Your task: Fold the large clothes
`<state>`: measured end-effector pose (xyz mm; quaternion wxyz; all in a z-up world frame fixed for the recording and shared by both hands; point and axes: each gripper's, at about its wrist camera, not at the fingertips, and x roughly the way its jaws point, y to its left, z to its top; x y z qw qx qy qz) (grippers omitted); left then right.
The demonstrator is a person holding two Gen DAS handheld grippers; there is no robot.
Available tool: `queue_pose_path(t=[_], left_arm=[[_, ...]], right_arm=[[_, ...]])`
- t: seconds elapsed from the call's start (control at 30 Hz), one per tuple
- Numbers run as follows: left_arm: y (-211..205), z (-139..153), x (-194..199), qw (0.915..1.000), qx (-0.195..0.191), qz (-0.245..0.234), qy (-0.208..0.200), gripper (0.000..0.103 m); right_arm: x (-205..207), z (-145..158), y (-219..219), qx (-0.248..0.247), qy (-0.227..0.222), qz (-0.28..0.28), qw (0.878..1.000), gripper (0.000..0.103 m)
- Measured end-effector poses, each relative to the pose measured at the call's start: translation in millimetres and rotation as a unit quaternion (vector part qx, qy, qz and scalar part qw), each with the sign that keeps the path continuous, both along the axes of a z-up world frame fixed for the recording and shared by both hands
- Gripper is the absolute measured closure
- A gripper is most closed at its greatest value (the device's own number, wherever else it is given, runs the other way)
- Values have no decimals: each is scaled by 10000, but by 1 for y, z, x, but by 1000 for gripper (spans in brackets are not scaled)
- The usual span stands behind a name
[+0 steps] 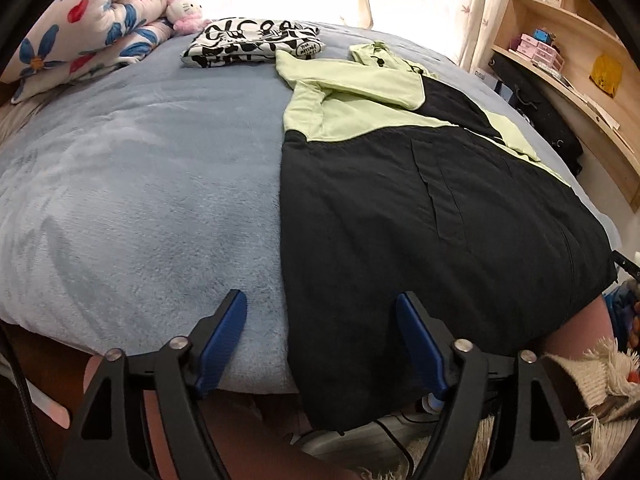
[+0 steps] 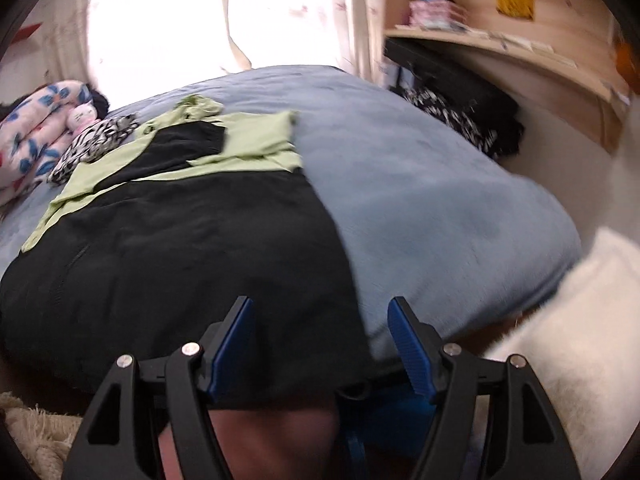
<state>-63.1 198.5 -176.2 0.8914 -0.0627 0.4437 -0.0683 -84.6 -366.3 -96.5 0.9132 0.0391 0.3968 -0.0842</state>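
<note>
A large black garment with light green sleeves and hood (image 1: 400, 208) lies spread flat on a blue fleece bed cover (image 1: 140, 200). Its sleeves are folded in across the chest, and its black hem hangs over the near edge of the bed. My left gripper (image 1: 320, 297) is open at that near edge, with the hem's left corner between its fingers but not pinched. In the right wrist view the same garment (image 2: 180, 248) fills the left half. My right gripper (image 2: 321, 302) is open over the hem's right corner, its pads clear of the cloth.
A folded black-and-white printed garment (image 1: 252, 44) lies at the far end of the bed, beside a floral quilt (image 1: 92, 28) and a plush toy (image 1: 186, 12). Wooden shelves (image 2: 500, 40) and a black bag (image 2: 460, 100) stand to the right. A white shaggy rug (image 2: 560, 340) covers the floor.
</note>
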Motion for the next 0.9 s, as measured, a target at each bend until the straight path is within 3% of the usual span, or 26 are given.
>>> queue_pose_path(t=[0.13, 0.3, 0.4, 0.47, 0.57, 0.6, 0.63, 0.7, 0.83, 0.9], left_arm=[[-8, -6, 5, 9997, 92, -149, 151, 13], [-12, -8, 9, 9995, 147, -213, 205, 13], [-10, -9, 9, 9995, 81, -193, 229, 14], [-12, -9, 10, 9995, 94, -207, 211, 24], [-15, -5, 7, 9996, 102, -217, 138, 56], [-14, -4, 7, 9997, 20, -217, 137, 74], [-13, -3, 8, 9996, -90, -204, 174, 84], [-10, -1, 9, 9991, -287, -161, 251, 90], [-16, 11, 10, 9989, -335, -201, 274, 98], [-15, 19, 11, 9972, -667, -256, 231, 99]], right_arm=[[0, -9, 11, -359, 54, 148, 9992, 33], [6, -22, 23, -485, 211, 357, 9980, 34], [7, -25, 19, -289, 267, 340, 9986, 37], [8, -27, 15, -47, 310, 352, 9989, 44], [9, -25, 18, 22, 347, 425, 9985, 69], [9, -24, 20, -21, 370, 429, 9984, 71], [9, -22, 24, -81, 402, 459, 9981, 74], [10, -19, 28, -138, 400, 481, 9979, 83], [12, -5, 29, 59, 254, 503, 9984, 88], [14, 4, 29, 229, 122, 527, 9983, 88]])
